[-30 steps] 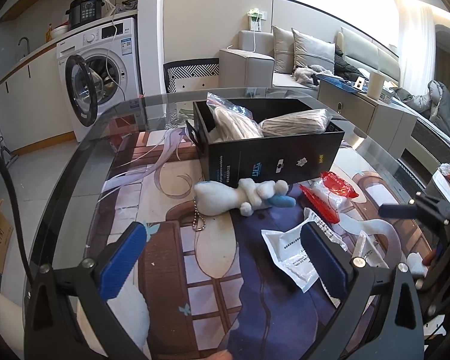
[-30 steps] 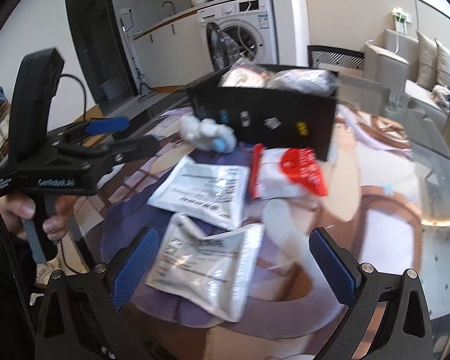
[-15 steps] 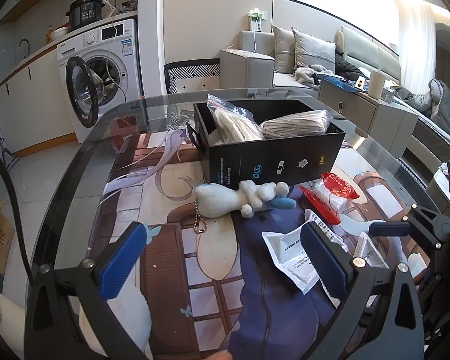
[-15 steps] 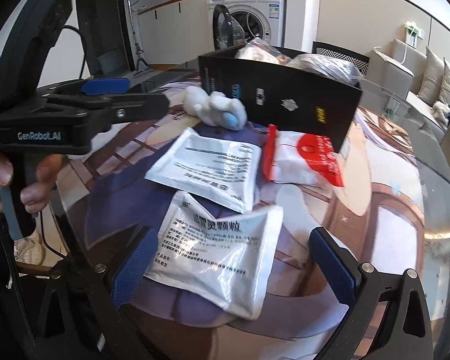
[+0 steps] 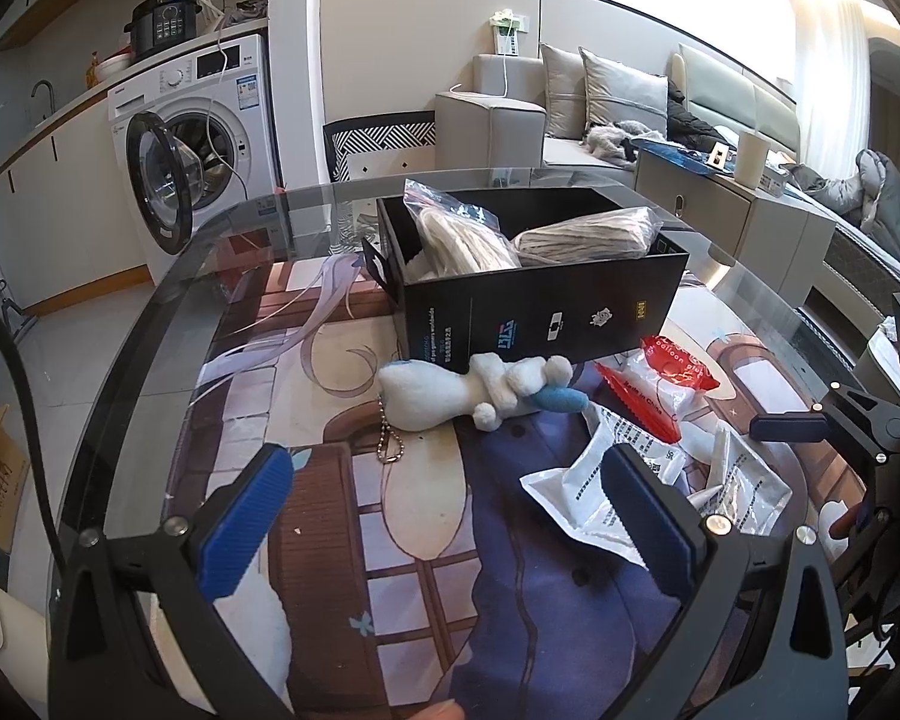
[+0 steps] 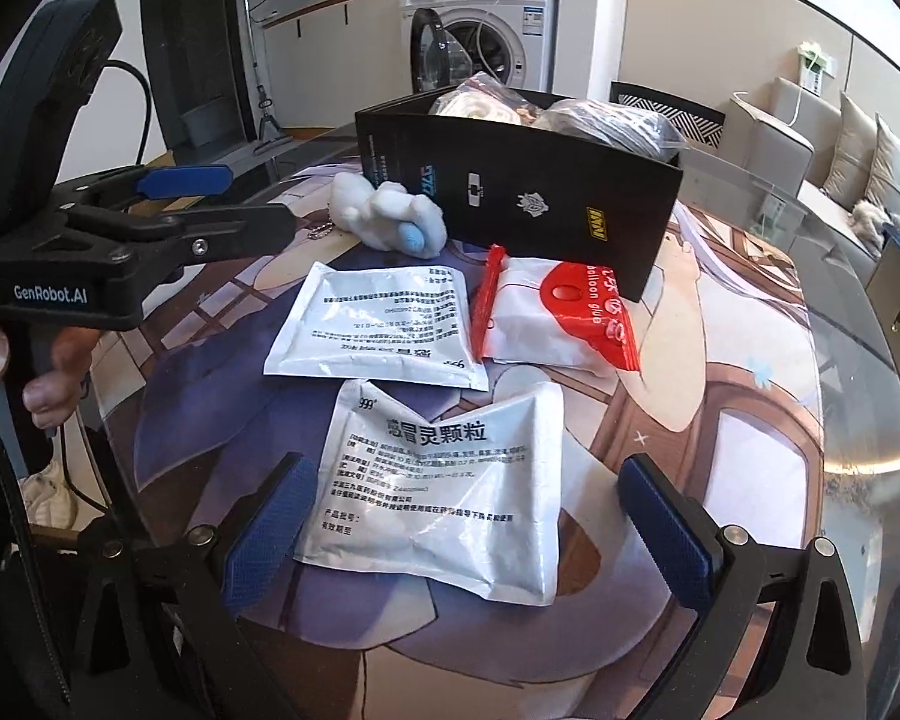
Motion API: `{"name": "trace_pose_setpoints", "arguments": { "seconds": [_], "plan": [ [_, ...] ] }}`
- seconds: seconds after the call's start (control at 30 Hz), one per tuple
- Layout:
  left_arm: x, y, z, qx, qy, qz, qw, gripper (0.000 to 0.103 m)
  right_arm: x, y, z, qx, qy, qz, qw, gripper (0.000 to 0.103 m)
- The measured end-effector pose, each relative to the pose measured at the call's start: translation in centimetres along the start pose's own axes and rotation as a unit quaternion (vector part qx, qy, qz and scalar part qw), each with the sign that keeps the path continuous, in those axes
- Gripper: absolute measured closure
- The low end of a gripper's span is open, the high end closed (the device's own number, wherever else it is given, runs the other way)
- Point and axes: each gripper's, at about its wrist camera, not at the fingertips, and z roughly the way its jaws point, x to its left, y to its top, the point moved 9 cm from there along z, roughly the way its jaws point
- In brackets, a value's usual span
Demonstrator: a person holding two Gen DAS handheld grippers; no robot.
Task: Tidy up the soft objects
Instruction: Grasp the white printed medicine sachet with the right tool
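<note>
Worktop [image 5: 150, 348] first, from the left wrist view: glass top over a printed mat, with the black box [image 5: 540, 312] as our landmark near the far middle. 2 bagged yarn bundles [image 5: 582, 237] sit inside the box. Just in front of the box lies the white plush toy [image 5: 450, 390], touching its front wall, bead chain trailing toward the camera. To the right of the box front sits the red-and-white packet [image 5: 666, 378], and nearer the camera from that, the white sachets [image 5: 588, 492]. Left gripper [image 5: 444, 522] hangs above the mat with its blue pads spread wide, holding nothing. Right gripper [image 5: 792, 426] pokes in from the right edge, near the sachets.

Over to the right wrist view: right gripper [image 6: 468, 534] is spread wide and empty, with the near sachet [image 6: 444, 492] lying flat between its pads. Far sachet [image 6: 384, 324] lies beyond it, toward the black box [image 6: 528, 192]. Red-and-white packet [image 6: 558, 318] touches the box's front corner, plush toy [image 6: 390, 219] sits against the box's left front. Left gripper [image 6: 210, 198] comes in left of the box, a hand [image 6: 24, 360] on its handle.
</note>
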Motion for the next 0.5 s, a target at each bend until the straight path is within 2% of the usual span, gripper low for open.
{"name": "trace_pose_setpoints", "arguments": {
  "seconds": [0.07,0.27,0.5],
  "plan": [
    [-0.1,-0.1,0.1,0.001,-0.001,0.001,1.0,0.0,-0.1,0.0,-0.1,-0.003,0.0,0.001,1.0,0.005],
    [-0.5,-0.2,0.2,0.004,-0.003,0.005,1.0,0.0,-1.0,0.1,-0.8,-0.012,-0.001,0.006,1.0,0.029],
    [-0.6,-0.1,0.3,0.003,-0.003,0.005,1.0,0.0,-1.7,0.4,-1.2,-0.022,0.015,0.02,0.999,0.048]
  ]
}}
